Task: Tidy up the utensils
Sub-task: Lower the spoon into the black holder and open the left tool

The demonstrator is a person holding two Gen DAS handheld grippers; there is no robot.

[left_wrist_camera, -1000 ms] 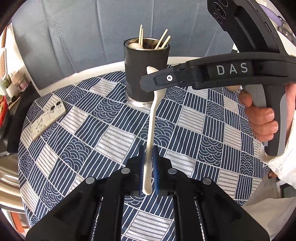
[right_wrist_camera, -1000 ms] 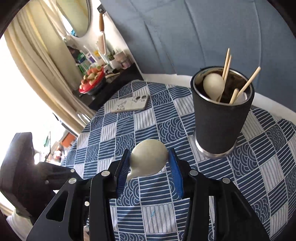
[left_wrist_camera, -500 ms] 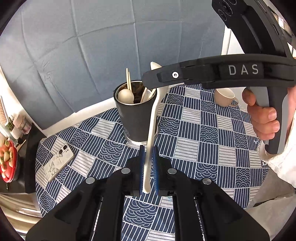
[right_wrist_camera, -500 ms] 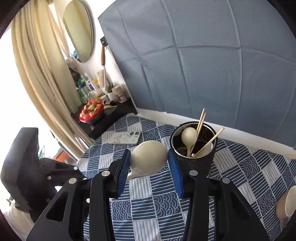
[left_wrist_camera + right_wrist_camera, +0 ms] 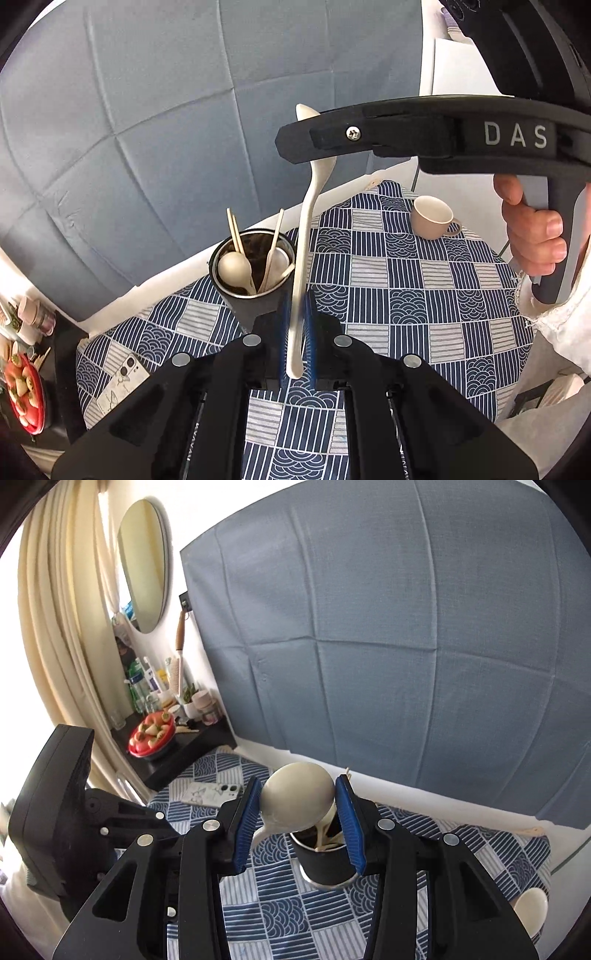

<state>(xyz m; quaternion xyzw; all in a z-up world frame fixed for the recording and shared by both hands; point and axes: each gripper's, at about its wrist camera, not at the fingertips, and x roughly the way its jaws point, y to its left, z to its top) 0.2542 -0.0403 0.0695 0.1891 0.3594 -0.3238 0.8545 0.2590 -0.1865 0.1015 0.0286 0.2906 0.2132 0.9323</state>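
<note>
A cream spoon (image 5: 305, 236) is held at both ends, high above the table. My left gripper (image 5: 296, 343) is shut on its handle end. My right gripper (image 5: 297, 816) is shut on its bowl (image 5: 297, 797); its finger (image 5: 354, 134) crosses the left wrist view and hides most of the bowl there. A black utensil cup (image 5: 255, 280) stands on the blue patterned tablecloth (image 5: 406, 280) below, holding another cream spoon (image 5: 232, 267) and chopsticks (image 5: 275, 243). The cup also shows in the right wrist view (image 5: 325, 864), behind the held spoon.
A cream mug (image 5: 432, 218) lies on its side at the table's far right, also in the right wrist view (image 5: 530, 908). A phone (image 5: 122, 380) lies at the left edge. A side shelf (image 5: 184, 753) holds a red fruit bowl (image 5: 151, 734) and bottles.
Both grippers have lifted the spoon together, well up from the table. The cup now sits lower and smaller in both views, and the mug has come into view.
</note>
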